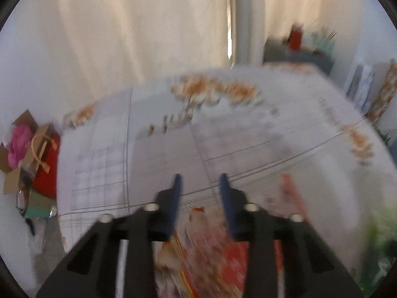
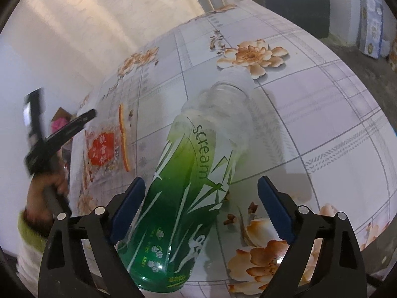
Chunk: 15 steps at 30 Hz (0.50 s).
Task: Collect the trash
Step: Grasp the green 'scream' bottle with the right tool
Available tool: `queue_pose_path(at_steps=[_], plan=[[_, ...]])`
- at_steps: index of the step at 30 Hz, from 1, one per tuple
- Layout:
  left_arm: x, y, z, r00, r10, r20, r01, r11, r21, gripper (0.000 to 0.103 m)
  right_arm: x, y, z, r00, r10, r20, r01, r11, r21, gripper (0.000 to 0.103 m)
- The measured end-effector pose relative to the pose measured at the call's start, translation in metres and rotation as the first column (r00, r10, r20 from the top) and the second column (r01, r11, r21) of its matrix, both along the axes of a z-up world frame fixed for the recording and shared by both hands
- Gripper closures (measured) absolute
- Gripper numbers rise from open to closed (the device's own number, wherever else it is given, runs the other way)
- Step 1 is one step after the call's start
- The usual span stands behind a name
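A green and clear plastic bottle (image 2: 191, 173) marked "scream" lies on the flowered tablecloth, cap end pointing away. My right gripper (image 2: 201, 186) is open around its lower half; the left pad touches or nearly touches it and the right pad stands well clear. A clear snack wrapper (image 2: 106, 149) with a red label lies flat at the table's left side. In the blurred left wrist view my left gripper (image 1: 200, 180) is open just above that wrapper (image 1: 211, 238), holding nothing. The left gripper also shows in the right wrist view (image 2: 59, 134), above the wrapper's left edge.
The table (image 2: 322, 114) has a white cloth with orange flowers. A cardboard box with pink and red items (image 1: 27, 149) sits on the floor left of the table. A grey cabinet (image 2: 292, 7) with clutter stands behind. Curtains hang at the back.
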<state>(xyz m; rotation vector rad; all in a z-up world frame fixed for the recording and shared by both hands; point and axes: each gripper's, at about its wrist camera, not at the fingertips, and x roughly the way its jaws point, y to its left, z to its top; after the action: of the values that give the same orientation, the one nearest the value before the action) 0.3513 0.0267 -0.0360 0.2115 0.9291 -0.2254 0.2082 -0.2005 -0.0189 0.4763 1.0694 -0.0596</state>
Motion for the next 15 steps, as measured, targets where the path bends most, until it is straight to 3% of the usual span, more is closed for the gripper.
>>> queue_pose_path(at_steps=[3, 6, 15], plan=[[0.015, 0.003, -0.019, 0.997, 0.021, -0.068, -0.019, 0.999, 0.03, 0.083, -0.002, -0.001, 0.0, 1.0, 0.017, 0.006, -0.017, 1.0, -0.001, 0.018], [0.006, 0.011, -0.022, 0.996, 0.042, -0.074, -0.038, 0.998, 0.05, 0.084, -0.005, -0.003, 0.0, 0.999, 0.028, 0.017, -0.029, 1.0, 0.007, 0.019], [-0.044, 0.048, -0.018, 0.977, 0.105, -0.186, -0.119, 0.991, -0.063, 0.085, -0.006, -0.002, 0.002, 0.997, 0.062, 0.042, -0.062, 0.998, -0.006, 0.025]])
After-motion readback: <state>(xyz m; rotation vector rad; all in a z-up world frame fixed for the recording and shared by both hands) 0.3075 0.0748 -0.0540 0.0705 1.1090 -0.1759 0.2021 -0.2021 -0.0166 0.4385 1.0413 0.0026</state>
